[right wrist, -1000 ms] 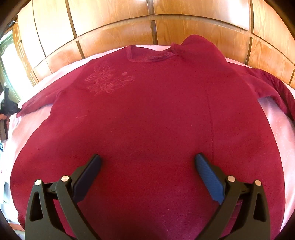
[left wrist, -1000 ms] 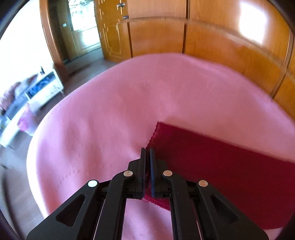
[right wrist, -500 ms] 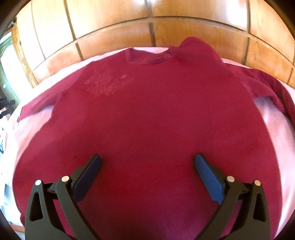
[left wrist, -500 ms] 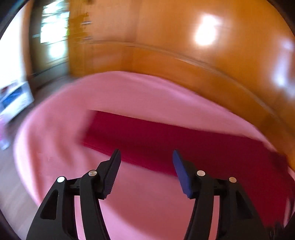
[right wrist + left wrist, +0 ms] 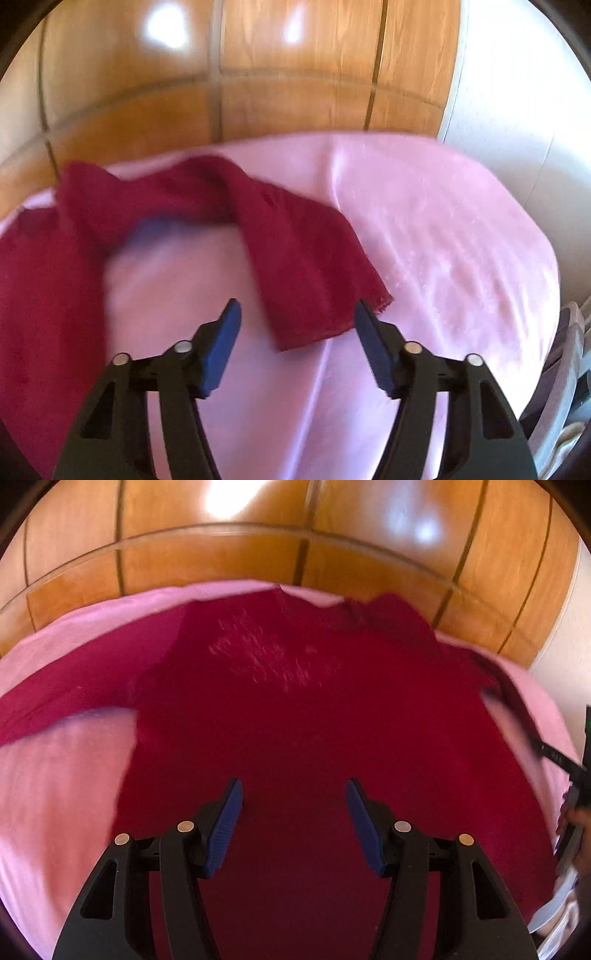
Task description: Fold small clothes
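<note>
We had the maroon sweater (image 5: pixel 303 738) spread flat on the pink bed cover (image 5: pixel 443 240) for folding. Our right gripper (image 5: pixel 297 314) had just been closing, part-open and empty, framing the sleeve cuff (image 5: pixel 321 314). Our left gripper (image 5: pixel 293 794) hovered part-open, empty.

Lighting: we are seeing bright, warm daylight, with white glare patches shining on the wooden panelling (image 5: pixel 221 565). Blur: motion is smearing the red sweater (image 5: pixel 295 709) and pink sheet (image 5: pixel 443 240) in both views; only the fingers are staying sharp. Distortion: fisheye bending and dark corners are framing each picture.
</note>
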`<action>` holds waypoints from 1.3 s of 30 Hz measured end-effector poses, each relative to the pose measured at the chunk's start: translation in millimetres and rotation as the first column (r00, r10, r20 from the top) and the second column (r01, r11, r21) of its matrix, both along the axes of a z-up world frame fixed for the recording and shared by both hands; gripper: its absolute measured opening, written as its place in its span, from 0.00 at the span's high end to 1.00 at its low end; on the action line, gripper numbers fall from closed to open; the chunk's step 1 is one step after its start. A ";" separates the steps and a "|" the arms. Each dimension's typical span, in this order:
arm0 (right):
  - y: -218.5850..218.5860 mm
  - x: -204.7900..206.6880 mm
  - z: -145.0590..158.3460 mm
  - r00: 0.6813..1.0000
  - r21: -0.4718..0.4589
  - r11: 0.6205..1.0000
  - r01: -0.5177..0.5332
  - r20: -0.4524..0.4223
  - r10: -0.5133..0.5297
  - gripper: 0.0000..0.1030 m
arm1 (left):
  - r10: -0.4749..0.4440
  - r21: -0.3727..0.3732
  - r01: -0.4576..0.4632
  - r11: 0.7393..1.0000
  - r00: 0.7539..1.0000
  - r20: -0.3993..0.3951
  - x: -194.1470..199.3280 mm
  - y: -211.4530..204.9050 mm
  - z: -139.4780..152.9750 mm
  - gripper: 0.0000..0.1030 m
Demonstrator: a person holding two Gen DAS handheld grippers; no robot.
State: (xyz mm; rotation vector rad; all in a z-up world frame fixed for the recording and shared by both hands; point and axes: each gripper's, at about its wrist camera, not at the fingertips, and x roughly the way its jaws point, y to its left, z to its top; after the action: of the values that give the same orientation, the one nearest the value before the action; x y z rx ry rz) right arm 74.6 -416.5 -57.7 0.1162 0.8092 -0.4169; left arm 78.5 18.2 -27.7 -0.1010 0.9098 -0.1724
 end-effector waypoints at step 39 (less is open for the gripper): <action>-64.5 9.1 56.2 0.974 0.292 0.930 -0.225 0.067 0.215 0.34 | 0.014 -0.020 -0.014 1.000 1.000 -0.022 -14.0 8.5 -5.6 0.35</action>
State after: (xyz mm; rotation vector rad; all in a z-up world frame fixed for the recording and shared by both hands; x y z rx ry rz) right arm 83.8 -480.9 -1.4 0.3096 0.8379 -0.0776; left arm 64.5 26.7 -33.3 -0.1287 0.9292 -0.1679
